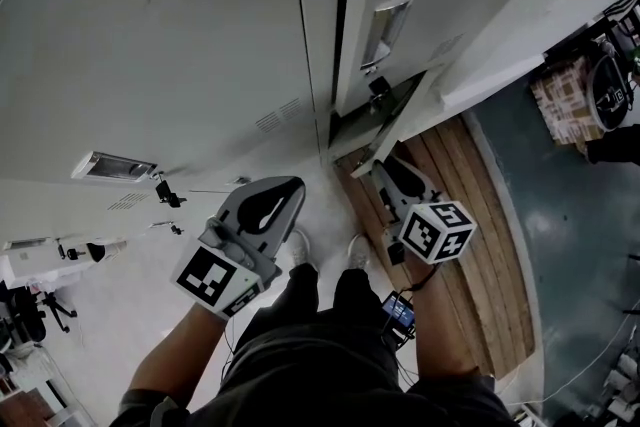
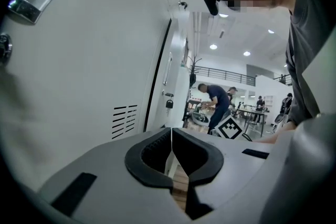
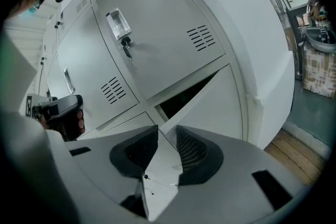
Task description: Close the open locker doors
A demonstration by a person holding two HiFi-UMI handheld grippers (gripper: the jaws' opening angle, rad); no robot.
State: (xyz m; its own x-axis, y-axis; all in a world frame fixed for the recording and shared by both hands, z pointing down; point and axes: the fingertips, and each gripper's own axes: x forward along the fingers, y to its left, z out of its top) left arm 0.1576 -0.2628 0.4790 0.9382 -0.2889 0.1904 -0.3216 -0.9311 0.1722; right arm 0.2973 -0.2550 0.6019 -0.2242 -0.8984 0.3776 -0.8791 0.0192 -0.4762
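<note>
The right gripper (image 3: 167, 134) hangs low at the locker bank with its jaws apart. A corner of the open door (image 3: 210, 107) shows in the gap between them, though whether either pad touches the panel cannot be told. The left gripper (image 2: 171, 131) is held beside a shut locker door (image 2: 79, 71), its jaws together and empty.

The likely trouble lies at that corner. A push from so close to the free edge could let the panel slide out between the spread jaws. A jaw tip could also be caught between the door and the frame as the gap narrows. A push that is too soft may leave the door resting ajar and unlatched.

The open door belongs to the bottom compartment on the right side of the bank, just above the wooden floor (image 1: 470, 245). It is a plain pale panel swung partway out, with a dark wedge of locker interior (image 3: 184, 96) showing behind it. The locker above (image 3: 157, 39), with a handle, a key and vent slots, sits shut and flush. No other door in these views stands open.
</note>
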